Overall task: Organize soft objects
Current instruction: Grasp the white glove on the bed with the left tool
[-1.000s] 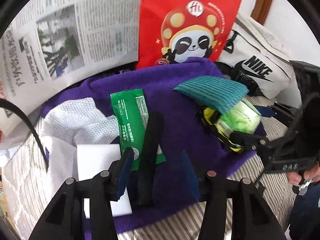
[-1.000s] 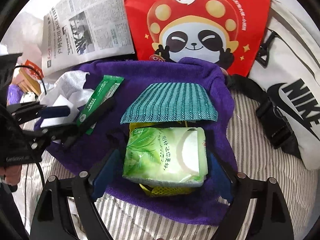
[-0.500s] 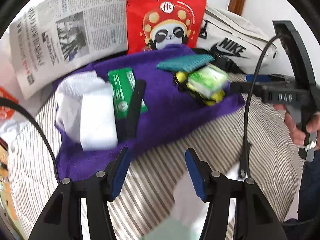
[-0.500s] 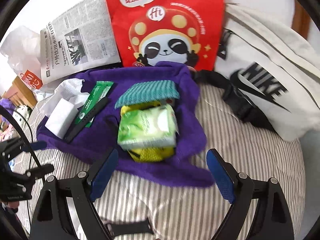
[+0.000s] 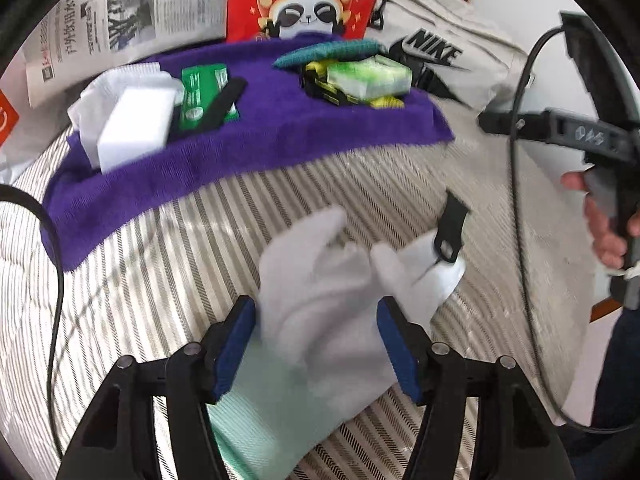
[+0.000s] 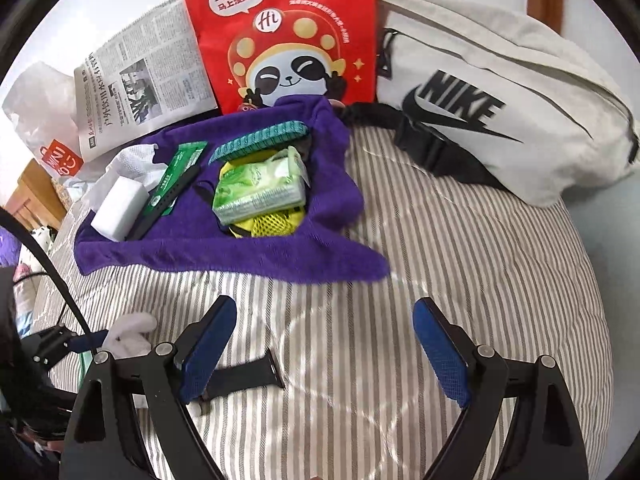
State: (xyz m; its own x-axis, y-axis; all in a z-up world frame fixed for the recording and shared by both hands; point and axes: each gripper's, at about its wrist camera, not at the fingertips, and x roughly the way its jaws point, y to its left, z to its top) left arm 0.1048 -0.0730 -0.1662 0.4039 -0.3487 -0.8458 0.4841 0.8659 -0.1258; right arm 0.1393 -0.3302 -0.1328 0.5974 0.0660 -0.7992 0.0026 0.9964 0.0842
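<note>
Gloves (image 5: 320,288), white and limp, lie on the striped bedspread (image 6: 460,248) between the blue pads of the left gripper (image 5: 316,344), whose jaws are opening and press on nothing. Just right of them a black strap (image 5: 452,228) rests partly on the cloth. On the far side, the purple towel (image 5: 248,148) carries the sorted pile: white sponge (image 5: 136,128), green sachet (image 5: 202,92), a second black strap, teal cloth (image 5: 332,50) and tissue pack (image 5: 368,76). The right gripper (image 6: 324,352) hangs wide and empty over bare bedspread, near the loose strap.

Risk, as judged from here: a closing bite may catch only one layer or one glove and leave the rest behind, since the fabric is loose and bunched. It may also drag the strap along, because that strap overlaps the glove's edge.

A second ago the left gripper stood narrower, right over the towel at the sachet and strap; now it has pulled back to the near bedspread. The right gripper, then straddling the tissue pack, has backed well clear of the towel.
</note>
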